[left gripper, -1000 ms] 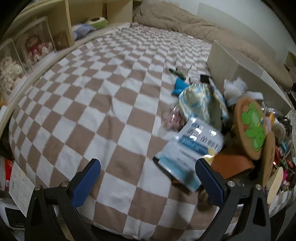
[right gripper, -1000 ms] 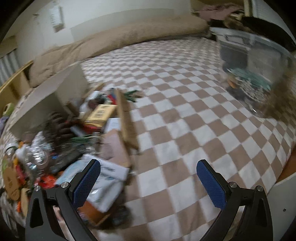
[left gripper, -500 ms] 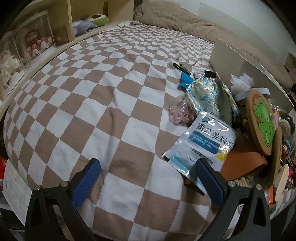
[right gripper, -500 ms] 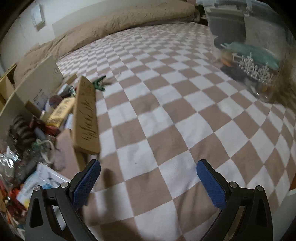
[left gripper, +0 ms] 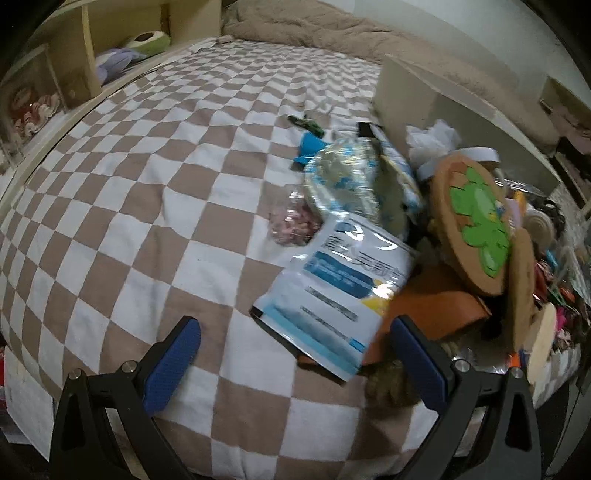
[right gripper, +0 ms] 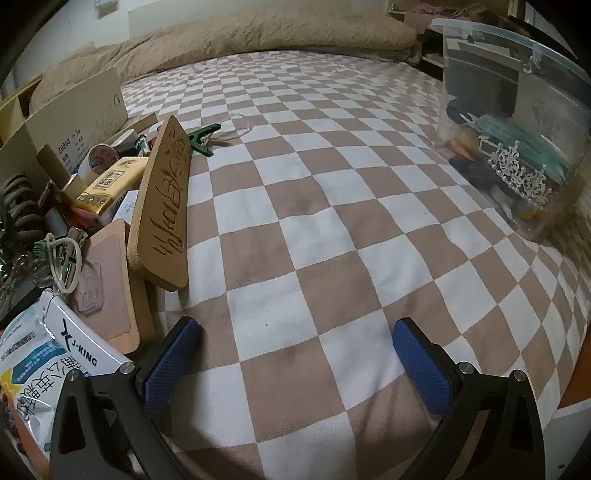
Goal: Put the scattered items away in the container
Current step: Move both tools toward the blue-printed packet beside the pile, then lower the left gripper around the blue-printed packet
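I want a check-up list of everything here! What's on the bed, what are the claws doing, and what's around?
Surface: checkered blanket on a bed, brown and white squares.
Job's things: clear plastic bin at the right, already holding a white tiara and other bits; blue-and-white pouch, wooden plaque with carved writing, and green clip outside it.
Clutter: round cork coaster with a green shape, tape roll, yellow packet, all in the pile.
Claws: left claw open, empty; right claw open, empty.
Cables: a thin white cord in the pile.
Surroundings: cardboard box, beige duvet, wooden shelf.
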Available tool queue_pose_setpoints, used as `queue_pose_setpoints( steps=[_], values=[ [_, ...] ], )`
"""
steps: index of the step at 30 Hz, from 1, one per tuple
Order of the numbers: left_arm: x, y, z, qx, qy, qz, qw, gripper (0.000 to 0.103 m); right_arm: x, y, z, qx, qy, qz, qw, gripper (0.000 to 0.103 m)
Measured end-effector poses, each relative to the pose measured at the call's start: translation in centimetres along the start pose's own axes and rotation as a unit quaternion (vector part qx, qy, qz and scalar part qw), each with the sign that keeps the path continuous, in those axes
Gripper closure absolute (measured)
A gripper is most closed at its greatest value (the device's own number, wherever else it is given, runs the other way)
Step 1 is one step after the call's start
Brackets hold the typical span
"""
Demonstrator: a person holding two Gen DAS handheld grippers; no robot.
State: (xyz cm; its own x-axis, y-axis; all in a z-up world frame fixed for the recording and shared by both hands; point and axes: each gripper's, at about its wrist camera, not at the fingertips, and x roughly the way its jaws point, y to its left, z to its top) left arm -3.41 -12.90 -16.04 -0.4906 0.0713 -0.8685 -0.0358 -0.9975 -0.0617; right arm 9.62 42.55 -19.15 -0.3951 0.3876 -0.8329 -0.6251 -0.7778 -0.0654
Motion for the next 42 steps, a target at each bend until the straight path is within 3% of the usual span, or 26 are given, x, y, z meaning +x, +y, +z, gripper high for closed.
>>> queue_pose_setpoints(
  steps=[3, 15, 17, 23, 29, 35, 42],
  values=[
    [0.5, 0.4, 0.3, 0.002, -0.002, 0.046, 0.9989, 0.000, 0.0, -0.1, 0.0, 0.002, -0.008, 0.001, 1.000, 0.000],
    [1.2, 5.2, 1.7, -0.038, -0.009, 0.126, 0.9913, 0.000, 0.0, 0.2, -0.2, 0.002, -0.022, -0.005, 1.000, 0.000],
    [0.7, 5.8, 1.6, -0.051, -0.006, 0.115, 0.9921, 0.000, 0.0, 0.3, -0.2, 0.002, -0.023, -0.006, 1.000, 0.000],
    [-0.4, 4.0, 2.2, -0.058, -0.011, 0.015, 0.9981, 0.000, 0.0, 0.4, -0.4, 0.001, -0.031, -0.010, 0.999, 0.000],
    [1.2, 1.1, 3.9, -0.042, -0.011, -0.012, 0.9990, 0.000, -0.1, 0.3, -0.4, 0.002, -0.037, -0.011, 0.999, 0.000],
    [2.8, 0.7, 5.0, -0.036, -0.007, 0.040, 0.9985, 0.000, -0.2, 0.3, -0.6, 0.005, -0.043, -0.014, 0.999, 0.000],
    [3.4, 2.2, 5.2, -0.063, -0.013, 0.051, 0.9966, 0.000, -0.7, 0.1, -0.8, 0.004, -0.045, -0.004, 0.999, 0.000]
  ],
)
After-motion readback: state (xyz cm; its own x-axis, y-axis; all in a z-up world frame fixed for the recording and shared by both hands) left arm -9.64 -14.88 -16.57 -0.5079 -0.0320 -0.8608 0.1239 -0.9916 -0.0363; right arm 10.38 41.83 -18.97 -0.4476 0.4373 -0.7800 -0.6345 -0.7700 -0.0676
